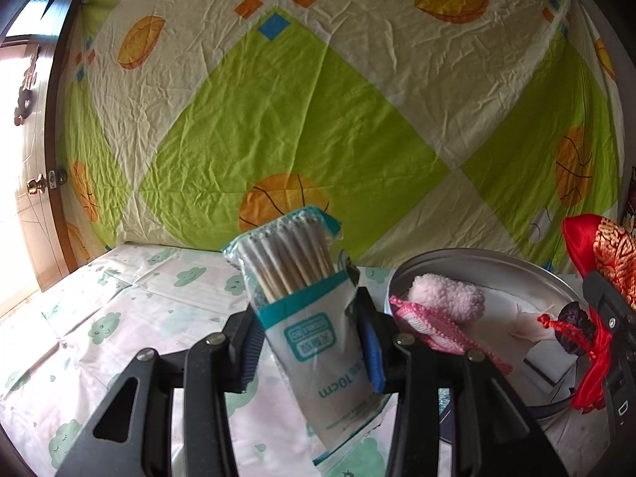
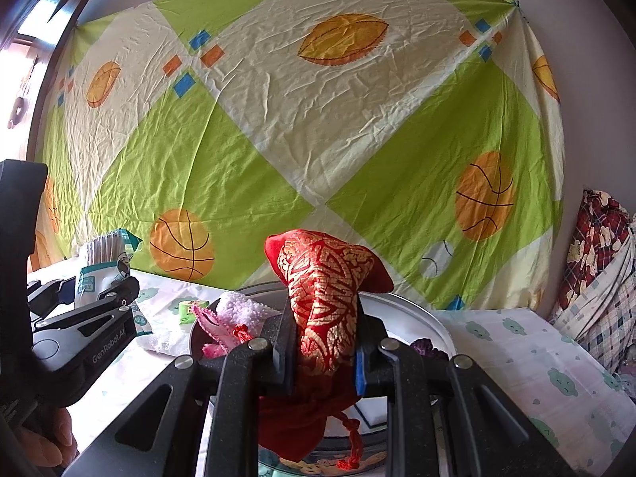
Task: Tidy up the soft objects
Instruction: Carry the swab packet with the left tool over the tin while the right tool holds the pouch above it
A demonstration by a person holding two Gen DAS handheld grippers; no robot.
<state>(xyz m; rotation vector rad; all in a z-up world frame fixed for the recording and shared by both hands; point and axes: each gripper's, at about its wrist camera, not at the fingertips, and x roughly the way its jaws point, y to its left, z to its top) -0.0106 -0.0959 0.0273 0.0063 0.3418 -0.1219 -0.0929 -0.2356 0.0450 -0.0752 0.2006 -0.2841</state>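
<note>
Gripping a crinkly plastic cotton-swab packet [image 1: 314, 318] at lower centre of the left wrist view, the left gripper [image 1: 312, 342] is clenched on it; the packet stands tilted, its clear upper half showing wooden sticks with white tips, its lower half white with teal bands and print (the figure "10cm" reads upside down).

Right gripper [image 2: 324, 342], lower centre of its own view: clamped on a red brocade pouch [image 2: 324, 290], satin-sheened with woven gold patterning, its bulging top rising above the fingers and a knotted red cord [image 2: 351, 441] hanging below.

Round metal tray [image 1: 469, 262], shallow, smooth-rimmed, right of centre in the left view, just beyond both grippers. Inside it: a fluffy pale-pink roll [image 1: 447, 298] lying on a pink cloth with scalloped edging [image 1: 429, 328]; a dark purple item at the tray's right, too hidden to identify.

Table cover [image 1: 131, 298], white, glossy, printed with mint-green clouds.

Hanging sheet [image 1: 318, 99], creased cotton in green and cream diamonds with orange balls, fills the upper frame.
</note>
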